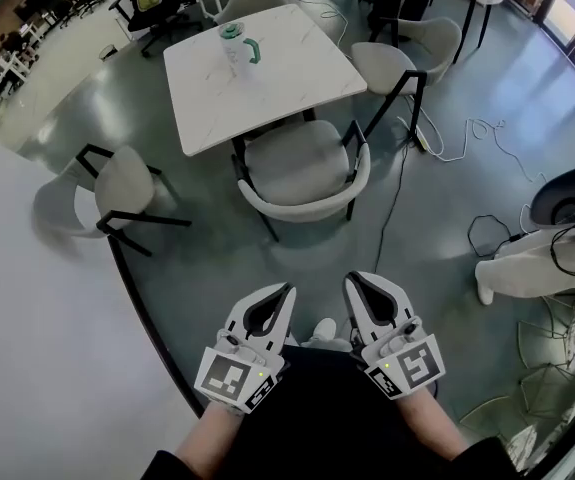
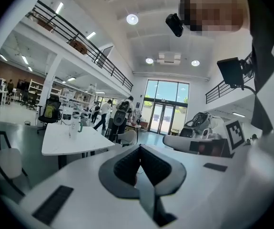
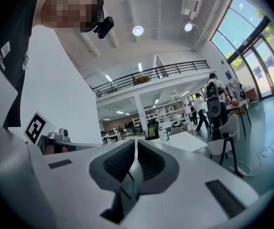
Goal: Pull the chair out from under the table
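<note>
Both hand-held grippers shut, empty, well short of the chair.
Left hand-held gripper and right hand-held gripper sit side by side at lower centre of head view, jaws pressed together with nothing between them. Grey chair at frame centre, backrest toward the grippers, seat front tucked under near edge of white desk. Green-lidded bottle stands on desk. Second grey chair at left, clear of the desk.

The table is white, faintly veined, the chair pale grey (black frame), the bottle apparently green-capped.
</note>
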The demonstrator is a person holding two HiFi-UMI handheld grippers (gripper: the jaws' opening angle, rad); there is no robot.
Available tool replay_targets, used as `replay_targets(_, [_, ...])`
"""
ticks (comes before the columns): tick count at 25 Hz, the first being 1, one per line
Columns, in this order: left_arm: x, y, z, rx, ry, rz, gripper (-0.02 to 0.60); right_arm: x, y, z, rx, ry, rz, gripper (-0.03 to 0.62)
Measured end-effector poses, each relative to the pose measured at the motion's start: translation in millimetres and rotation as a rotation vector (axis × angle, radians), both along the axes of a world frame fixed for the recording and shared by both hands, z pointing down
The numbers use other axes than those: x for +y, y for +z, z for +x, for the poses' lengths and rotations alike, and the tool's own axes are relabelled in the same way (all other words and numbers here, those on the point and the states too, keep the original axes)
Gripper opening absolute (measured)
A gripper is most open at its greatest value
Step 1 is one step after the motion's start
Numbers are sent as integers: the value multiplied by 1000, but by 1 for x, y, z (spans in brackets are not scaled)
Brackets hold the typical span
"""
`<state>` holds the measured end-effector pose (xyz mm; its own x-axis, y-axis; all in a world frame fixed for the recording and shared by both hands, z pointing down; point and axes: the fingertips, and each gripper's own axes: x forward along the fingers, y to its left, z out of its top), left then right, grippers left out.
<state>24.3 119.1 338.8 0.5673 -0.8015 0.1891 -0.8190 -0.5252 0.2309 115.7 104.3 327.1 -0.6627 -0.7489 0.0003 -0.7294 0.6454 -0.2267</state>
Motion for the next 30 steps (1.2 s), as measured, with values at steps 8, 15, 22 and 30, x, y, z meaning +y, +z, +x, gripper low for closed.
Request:
replay_targets(8, [-50, 11, -10, 13, 14, -25, 6, -45, 14, -8, 24, 21, -33, 25])
replay_targets(15, [-122, 17, -36, 43, 65, -43, 6, -113, 19, -29, 45, 68, -52, 26])
replay_targets(22, [-190, 26, -78, 52, 129, -64, 6, -181, 24, -68, 73, 119, -81, 26])
replay_targets(30, [-248, 56, -106, -39, 263, -95, 8, -238, 46, -108, 164, 88, -127, 57])
